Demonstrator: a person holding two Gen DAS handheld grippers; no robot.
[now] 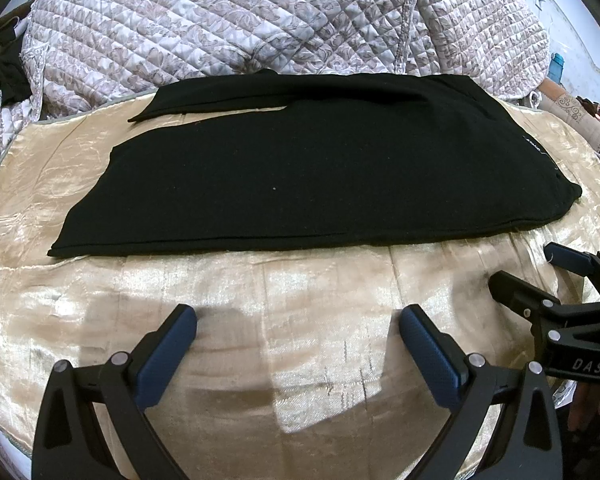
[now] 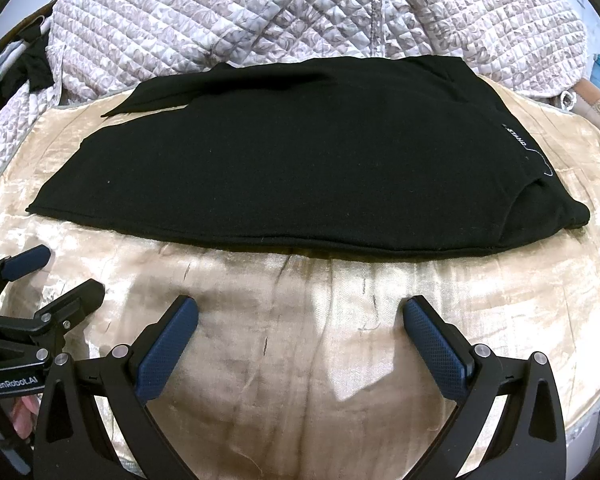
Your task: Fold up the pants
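Black pants (image 1: 300, 168) lie flat on a shiny beige cloth (image 1: 300, 352), folded into a wide band, waistband with a small white label (image 1: 534, 145) at the right. They also show in the right wrist view (image 2: 300, 152). My left gripper (image 1: 298, 324) is open and empty, hovering over the cloth in front of the pants' near edge. My right gripper (image 2: 300, 316) is open and empty too, beside it on the right. Each gripper shows in the other's view: the right gripper (image 1: 540, 272) and the left gripper (image 2: 56, 268).
A quilted floral bedspread (image 1: 260, 20) is heaped behind the pants. Dark clothing (image 2: 32, 64) hangs at the far left. A patterned roll (image 1: 572, 108) lies at the far right.
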